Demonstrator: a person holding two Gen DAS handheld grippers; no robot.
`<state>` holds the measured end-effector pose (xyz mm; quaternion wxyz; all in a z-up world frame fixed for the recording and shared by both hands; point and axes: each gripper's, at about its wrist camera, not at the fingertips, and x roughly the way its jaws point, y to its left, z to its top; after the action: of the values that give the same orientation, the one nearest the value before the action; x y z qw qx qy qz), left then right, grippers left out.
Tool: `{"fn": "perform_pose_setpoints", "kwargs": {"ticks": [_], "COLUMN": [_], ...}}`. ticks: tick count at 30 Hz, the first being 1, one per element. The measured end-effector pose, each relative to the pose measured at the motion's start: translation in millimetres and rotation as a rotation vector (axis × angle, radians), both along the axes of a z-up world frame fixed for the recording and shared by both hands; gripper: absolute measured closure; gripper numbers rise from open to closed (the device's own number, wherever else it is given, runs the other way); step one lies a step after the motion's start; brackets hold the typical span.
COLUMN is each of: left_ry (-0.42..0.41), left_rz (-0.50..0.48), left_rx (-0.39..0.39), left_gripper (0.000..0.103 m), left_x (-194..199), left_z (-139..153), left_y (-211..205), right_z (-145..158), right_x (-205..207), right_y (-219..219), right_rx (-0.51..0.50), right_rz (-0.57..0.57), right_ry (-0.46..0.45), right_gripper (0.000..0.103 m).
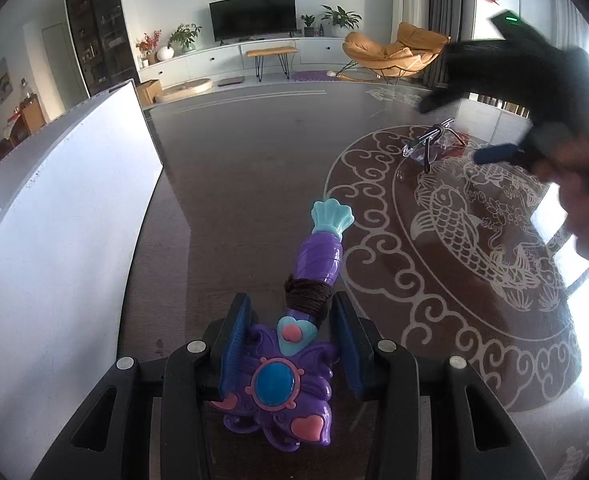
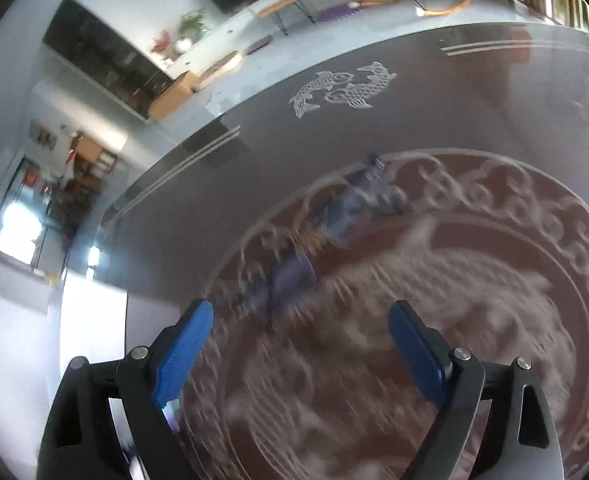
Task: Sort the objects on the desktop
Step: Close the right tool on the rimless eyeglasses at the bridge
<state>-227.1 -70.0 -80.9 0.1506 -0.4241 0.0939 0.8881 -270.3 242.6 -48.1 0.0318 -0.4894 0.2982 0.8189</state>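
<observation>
My left gripper (image 1: 290,320) is shut on a purple toy wand (image 1: 286,364) with a blue gem, pink hearts, a teal shell tip and a dark hair tie wound round its handle. It holds the wand just above the dark table (image 1: 246,184). A pair of clear glasses (image 1: 430,146) lies on the table at the far right. My right gripper (image 2: 300,316) is open and empty, blurred by motion, above the glasses (image 2: 322,232); it shows at the right of the left wrist view (image 1: 534,120).
A white box (image 1: 54,232) with tall walls stands along the table's left side. The table top carries a round white fish pattern (image 1: 466,224). Beyond the far edge is a living room with a TV and an orange chair.
</observation>
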Motion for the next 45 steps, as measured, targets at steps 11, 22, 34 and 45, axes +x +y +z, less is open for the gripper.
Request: {"fn": "perform_pose_setpoints", "kwargs": {"ticks": [11, 22, 34, 45], "left_ry": [-0.008, -0.016, -0.090, -0.085], "left_rz": [0.000, -0.037, -0.027, -0.046], "left_rx": [0.016, 0.031, 0.015, 0.006], "left_gripper": [0.060, 0.061, 0.000, 0.000], "left_x": [-1.9, 55.3, 76.2, 73.0], "left_z": [-0.3, 0.0, -8.0, -9.8], "left_y": [-1.5, -1.5, 3.7, 5.1], "right_z": [-5.3, -0.9, -13.6, -19.2], "right_x": [2.3, 215.3, 291.6, 281.7], "right_y": [-25.9, -57.0, -39.3, -46.4], "right_rx": [0.203, 0.383, 0.503, 0.517], "right_rz": [0.106, 0.419, 0.338, 0.379], "right_ry": [-0.019, 0.076, 0.144, 0.122], "right_gripper": [0.085, 0.085, 0.023, 0.000]}}
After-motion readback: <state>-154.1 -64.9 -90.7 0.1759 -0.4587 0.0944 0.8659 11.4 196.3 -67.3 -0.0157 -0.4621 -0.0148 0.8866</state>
